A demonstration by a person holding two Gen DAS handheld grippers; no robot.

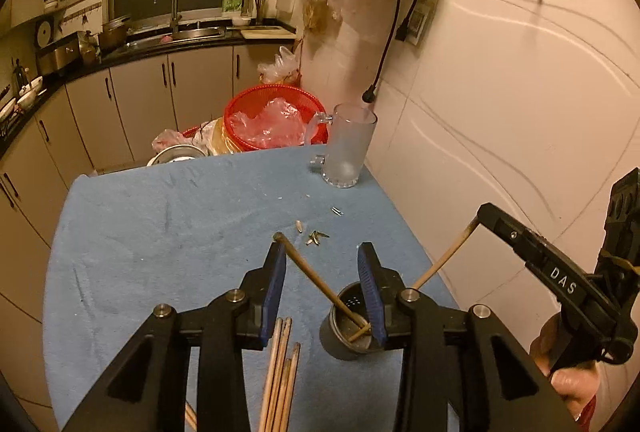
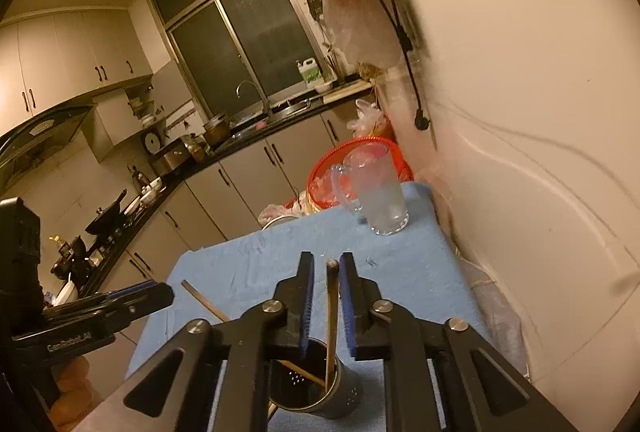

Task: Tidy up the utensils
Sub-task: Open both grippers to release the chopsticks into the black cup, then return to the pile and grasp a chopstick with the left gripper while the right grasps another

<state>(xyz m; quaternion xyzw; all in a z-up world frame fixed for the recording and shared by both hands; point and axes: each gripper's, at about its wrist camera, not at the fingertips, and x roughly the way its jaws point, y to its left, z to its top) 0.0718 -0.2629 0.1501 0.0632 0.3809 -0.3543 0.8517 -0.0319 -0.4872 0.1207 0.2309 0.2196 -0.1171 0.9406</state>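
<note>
Left gripper (image 1: 322, 264) released, chopstick (image 1: 316, 282) leaning in cup (image 1: 350, 324), right gripper (image 2: 326, 282) parted around second chopstick (image 2: 331, 316), mug (image 1: 350, 148) at one o'clock.

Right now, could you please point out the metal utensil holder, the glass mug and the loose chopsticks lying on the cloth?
Metal utensil holder (image 1: 334, 336), left wrist view, on its outer wall.
Glass mug (image 1: 350, 148), left wrist view, on its frosted side.
Loose chopsticks (image 1: 280, 372), left wrist view, on the middle of the bundle.

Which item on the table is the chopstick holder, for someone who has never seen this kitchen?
Start at the blue cloth-covered table beside the pale wall. At its near end, right of the loose chopsticks, stands the chopstick holder. Unlike the clear glass mug at the far end, it is a dark perforated metal cup with two chopsticks leaning inside.
</note>
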